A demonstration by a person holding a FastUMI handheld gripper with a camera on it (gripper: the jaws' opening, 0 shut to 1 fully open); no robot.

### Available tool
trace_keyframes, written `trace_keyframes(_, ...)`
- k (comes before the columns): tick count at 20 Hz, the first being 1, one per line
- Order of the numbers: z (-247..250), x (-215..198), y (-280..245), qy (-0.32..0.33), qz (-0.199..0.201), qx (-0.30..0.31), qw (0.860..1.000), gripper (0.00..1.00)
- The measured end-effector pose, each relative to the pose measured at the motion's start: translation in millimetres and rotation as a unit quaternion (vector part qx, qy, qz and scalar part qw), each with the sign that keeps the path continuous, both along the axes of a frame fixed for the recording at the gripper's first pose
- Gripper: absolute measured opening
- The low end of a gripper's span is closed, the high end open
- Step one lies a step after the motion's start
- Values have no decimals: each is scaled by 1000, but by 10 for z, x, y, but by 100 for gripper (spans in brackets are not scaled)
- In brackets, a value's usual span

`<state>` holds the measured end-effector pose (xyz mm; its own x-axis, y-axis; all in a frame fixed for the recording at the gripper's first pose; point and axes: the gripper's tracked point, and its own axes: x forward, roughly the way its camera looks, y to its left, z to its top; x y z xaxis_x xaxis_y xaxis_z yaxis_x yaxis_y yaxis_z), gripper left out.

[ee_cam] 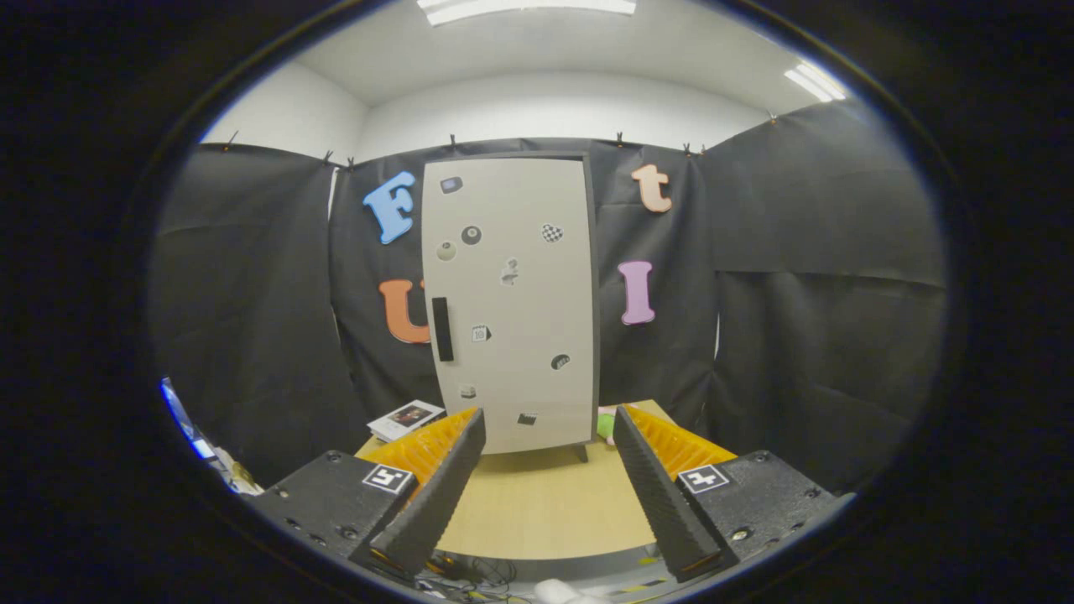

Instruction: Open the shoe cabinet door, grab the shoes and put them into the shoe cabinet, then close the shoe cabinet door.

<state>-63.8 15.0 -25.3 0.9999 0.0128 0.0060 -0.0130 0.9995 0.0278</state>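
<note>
Facing shoe cabinet [509, 302] upright on desk [537, 503], door [520, 252] shut, dark handle [442, 329] on its left edge | gripper [550, 436] fingers spread wide, holding nothing, short of cabinet | shoes unidentified; green item [606, 424] beside cabinet base | fits door-not-opened or job closed up.

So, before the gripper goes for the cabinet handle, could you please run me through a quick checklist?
1. Shoe cabinet door shut, ready to open: ok.
2. Handle in plain view on the door's left side: ok.
3. Gripper open, nothing between the fingers: ok.
4. Table bare between fingers and cabinet: ok.
5. Shoes located: cannot tell.
6. Gripper lined up with handle: not ok, handle sits left of the fingers.
</note>
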Motion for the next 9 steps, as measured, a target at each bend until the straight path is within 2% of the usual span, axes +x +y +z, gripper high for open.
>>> trace_keyframes(9,-52,-37,-75,2,-8,1,1000,100)
